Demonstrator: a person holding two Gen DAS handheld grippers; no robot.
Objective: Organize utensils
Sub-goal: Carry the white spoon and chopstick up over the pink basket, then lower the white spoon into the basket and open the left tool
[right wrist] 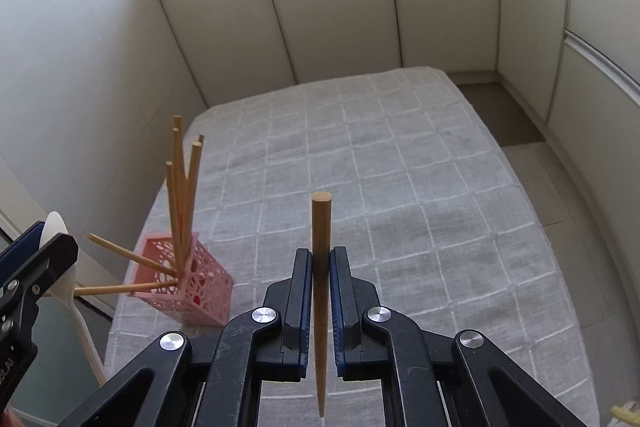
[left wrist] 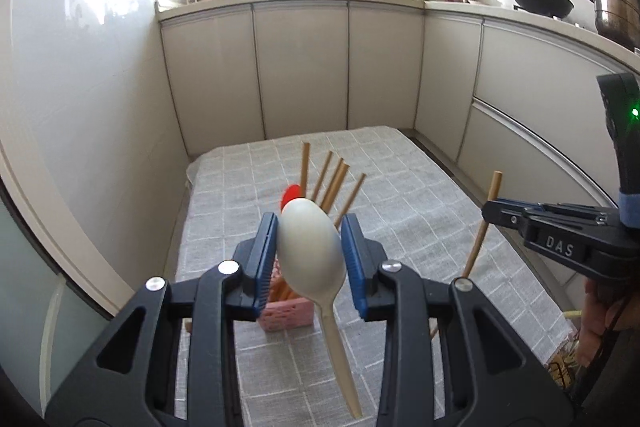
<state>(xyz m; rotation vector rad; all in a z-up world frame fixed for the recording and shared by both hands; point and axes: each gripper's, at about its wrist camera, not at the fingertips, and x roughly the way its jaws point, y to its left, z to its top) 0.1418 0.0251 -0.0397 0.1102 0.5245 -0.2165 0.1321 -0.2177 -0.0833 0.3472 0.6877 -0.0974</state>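
Cream smooth spoon (left wrist: 312,247) clamped in left gripper (left wrist: 311,259) | right gripper (right wrist: 320,303) pinching round wooden chopstick (right wrist: 321,267)

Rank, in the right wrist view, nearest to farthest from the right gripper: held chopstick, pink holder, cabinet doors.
1. Chopstick: clamped in the right gripper.
2. Pink holder: left, on the tablecloth.
3. Cabinet doors: beyond the table's far end.

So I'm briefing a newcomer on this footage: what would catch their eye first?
The cream spoon fills the left view, its bowl clamped in the left gripper. The right gripper pinches one upright chopstick. The pink holder, bristling with chopsticks, stands on the checked cloth.
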